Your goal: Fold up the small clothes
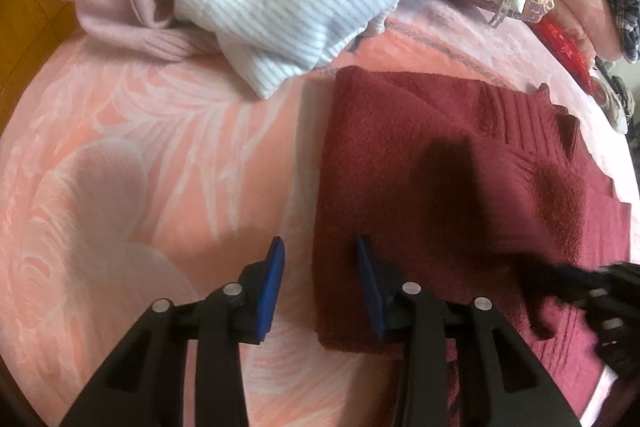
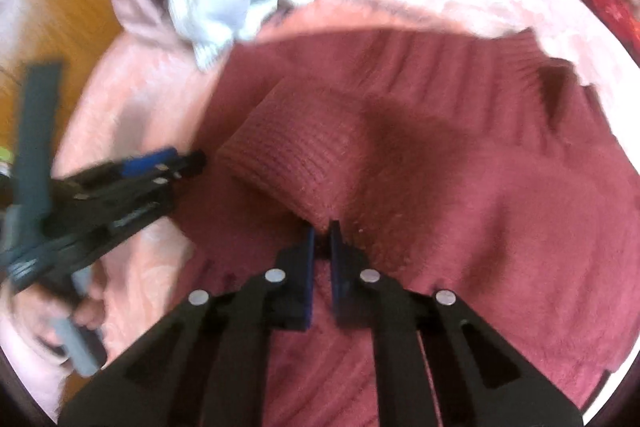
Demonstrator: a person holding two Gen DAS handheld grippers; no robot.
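1. Right gripper (image 2: 322,227), which I steered, pinched the dark red knitted sweater's (image 2: 460,187) ribbed cuff on the pink floral blanket (image 1: 140,147).
2. Left gripper (image 1: 318,247) hung part-open, empty, straddling its edge; the thin pinch risked slipping.

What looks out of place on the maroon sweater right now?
The maroon sweater has a ribbed cuff folded across its body, bunched and raised at the right gripper, whose jaws are closed on its edge. The rest lies fairly flat on the pink blanket.
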